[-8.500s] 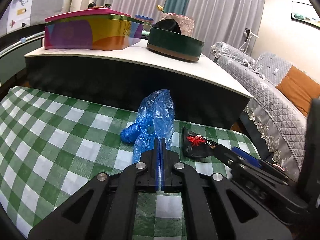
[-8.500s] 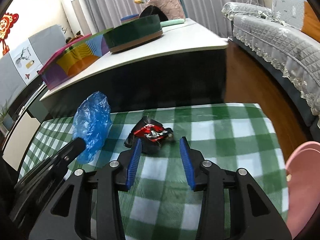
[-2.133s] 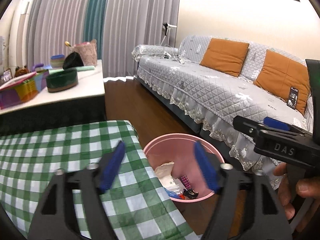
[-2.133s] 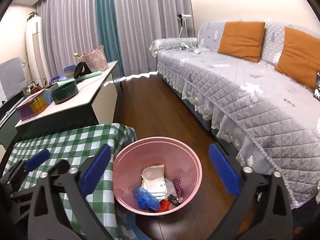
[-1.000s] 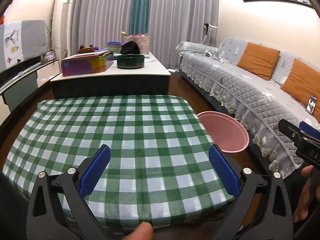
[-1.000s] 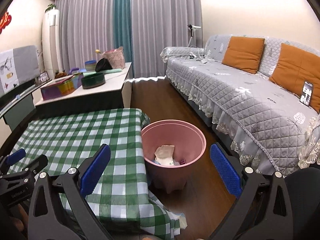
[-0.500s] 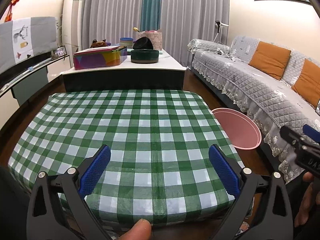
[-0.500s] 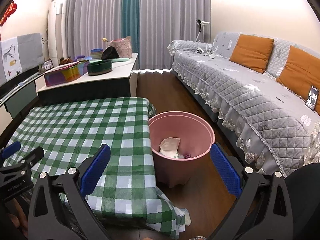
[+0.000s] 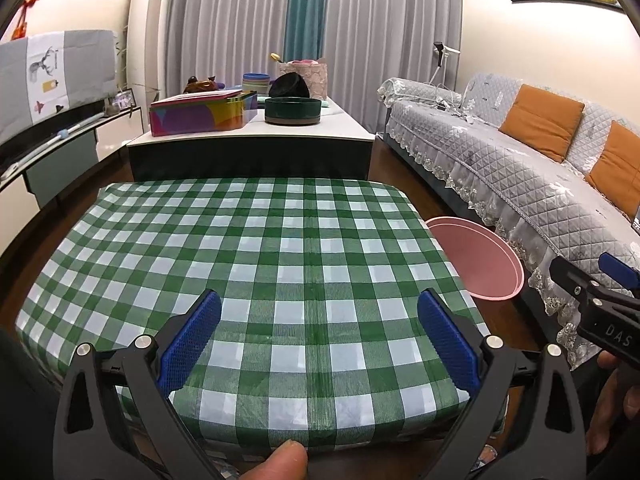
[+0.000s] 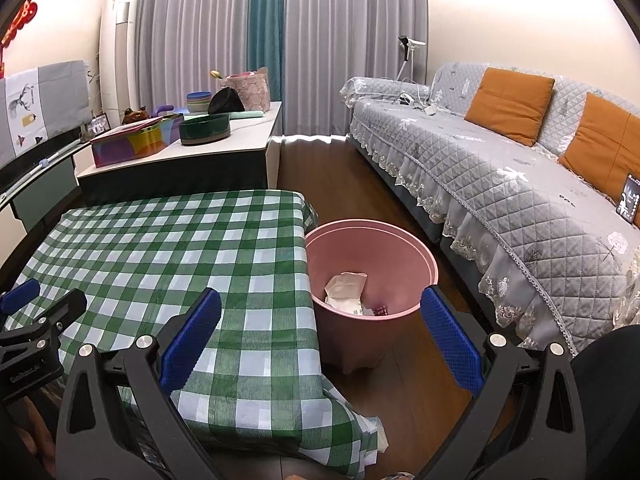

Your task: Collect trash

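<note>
A pink trash bin (image 10: 416,254) stands on the floor at the right side of the green checked table (image 10: 160,248). White crumpled paper (image 10: 346,286) and small scraps lie inside it. The bin's rim also shows in the left wrist view (image 9: 508,256). My left gripper (image 9: 318,336) is open and empty, held back over the table's near edge (image 9: 280,280). My right gripper (image 10: 320,336) is open and empty, above the table's right corner and the bin. No trash shows on the tablecloth.
A white cabinet (image 9: 340,128) behind the table carries a colourful box (image 9: 200,114) and a dark green round tin (image 9: 293,110). A grey quilted sofa (image 10: 520,184) with orange cushions runs along the right. Wooden floor lies between the bin and the sofa.
Both grippers let go of the trash over the bin, then pulled back and away from it. Within the last second the views only drift slightly. Both stay open.
</note>
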